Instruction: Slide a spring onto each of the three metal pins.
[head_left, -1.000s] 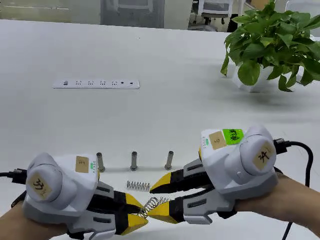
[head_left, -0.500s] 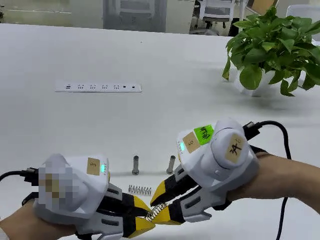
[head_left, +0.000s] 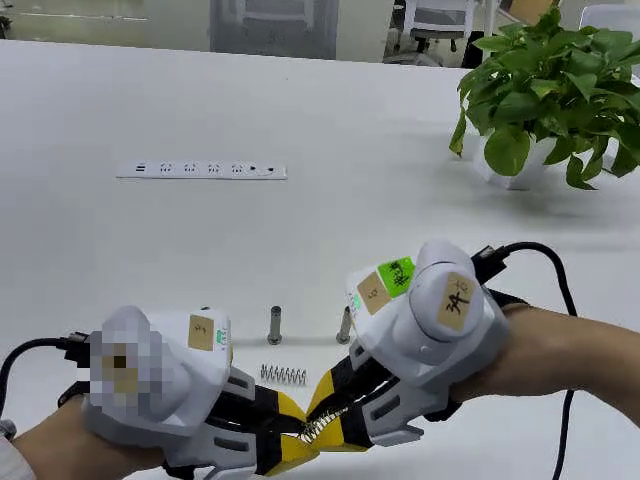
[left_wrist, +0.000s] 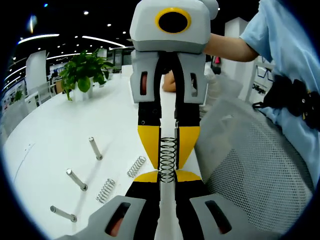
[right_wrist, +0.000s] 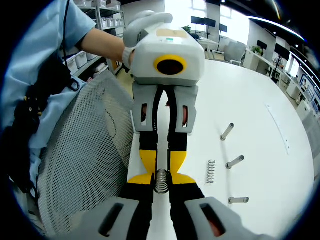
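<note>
Closer now: right claw (head_left: 327, 413) has rolled in onto left claw (head_left: 300, 432).
Both clench one spring (head_left: 322, 424), its long axis running claw to claw; the pins (head_left: 275, 325) stand just beyond this spring, nearer my right claw, I judge.

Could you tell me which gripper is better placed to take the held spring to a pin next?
Probably the right gripper. Both appear shut on the spring, but the right one sits just beside the nearest pin, while the left gripper lies further back, nearer the person.
</note>
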